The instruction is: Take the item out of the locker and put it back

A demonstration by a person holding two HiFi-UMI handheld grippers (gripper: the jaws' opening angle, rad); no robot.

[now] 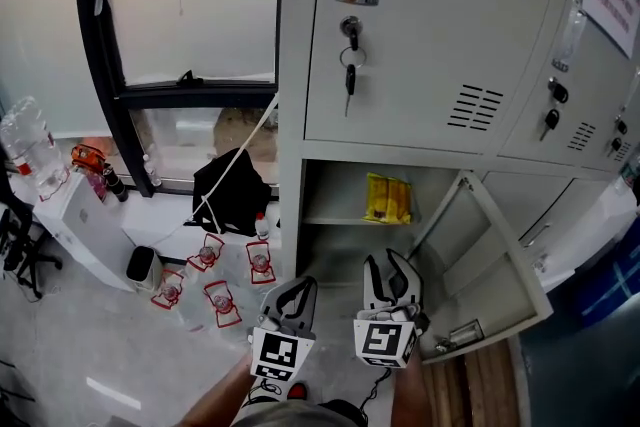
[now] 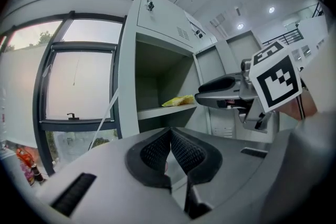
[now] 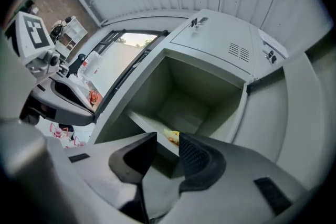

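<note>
In front of the open locker (image 1: 290, 165), right hand-held gripper (image 1: 386, 263) has its jaws slightly apart with nothing between them; left hand-held gripper (image 1: 298, 288) just beside it, jaws closed, empty. Yellow packet (image 1: 387, 198) lies on the shelf (image 1: 335, 218) inside the lower compartment, apart from both grippers; door (image 1: 482, 255) hangs open at right

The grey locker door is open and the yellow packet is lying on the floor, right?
Not the floor. The crinkly yellow plastic packet is lying on the shelf inside the grey metal locker, whose door is open. The head view shows it.
</note>
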